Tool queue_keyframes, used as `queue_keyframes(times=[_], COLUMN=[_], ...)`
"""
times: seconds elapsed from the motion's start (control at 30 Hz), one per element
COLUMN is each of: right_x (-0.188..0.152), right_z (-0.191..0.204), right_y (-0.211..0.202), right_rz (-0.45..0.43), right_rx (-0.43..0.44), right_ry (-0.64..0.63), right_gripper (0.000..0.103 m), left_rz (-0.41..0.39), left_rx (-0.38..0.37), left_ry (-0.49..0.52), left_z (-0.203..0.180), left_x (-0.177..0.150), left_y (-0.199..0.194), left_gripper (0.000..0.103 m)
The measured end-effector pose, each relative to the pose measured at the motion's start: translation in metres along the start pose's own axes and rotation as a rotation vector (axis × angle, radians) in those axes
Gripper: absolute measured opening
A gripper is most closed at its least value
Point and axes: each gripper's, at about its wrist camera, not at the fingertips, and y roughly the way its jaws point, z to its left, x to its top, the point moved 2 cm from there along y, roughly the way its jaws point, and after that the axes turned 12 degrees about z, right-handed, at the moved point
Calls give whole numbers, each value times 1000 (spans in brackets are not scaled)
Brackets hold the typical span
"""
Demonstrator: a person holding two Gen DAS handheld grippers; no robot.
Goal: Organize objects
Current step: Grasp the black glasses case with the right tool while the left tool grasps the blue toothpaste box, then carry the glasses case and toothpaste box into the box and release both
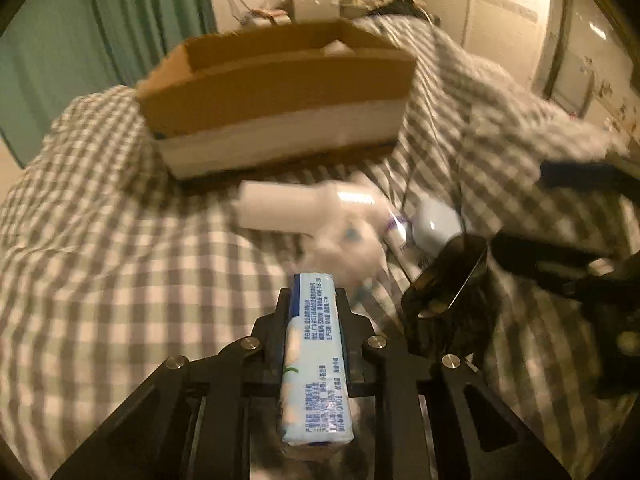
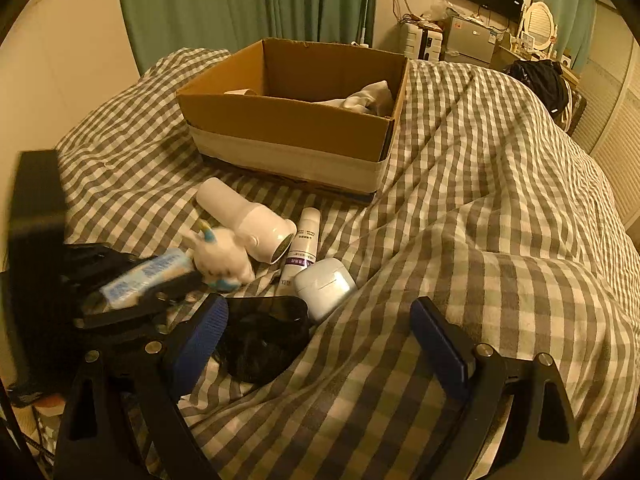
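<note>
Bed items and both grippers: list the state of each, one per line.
Left gripper: shut on the tissue pack.
Right gripper: open, holding nothing.
Cardboard box: open, white cloth inside.
White bottle: lying on its side.
Tube: lying flat.
Earbud case: closed.
Plush toy: lying on the blanket.

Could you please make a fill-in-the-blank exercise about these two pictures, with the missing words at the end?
1. The left gripper is shut on a light blue ____ of tissues.
2. The right gripper has its blue-padded fingers ____, holding nothing.
3. The open brown cardboard box stands on a grey and white ____ bedcover.
4. The white plush toy lies ____ the box, beside a white bottle.

Missing words: pack; open; checked; outside
</note>
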Motion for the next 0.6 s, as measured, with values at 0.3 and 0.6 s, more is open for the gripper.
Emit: queue_keyframes(times=[0.3,0.6], right_x=[4,3], right_z=[27,50], right_y=[19,59], right_rz=[65,178], right_rx=[-8,-67], right_ry=[-98,-172], right_gripper=[93,93], left_rz=[-92,-78], left_rx=[25,5], left_ry=[-107,-141], left_z=[41,56], left_x=[4,0], left_y=[-34,-28], left_gripper=[18,18])
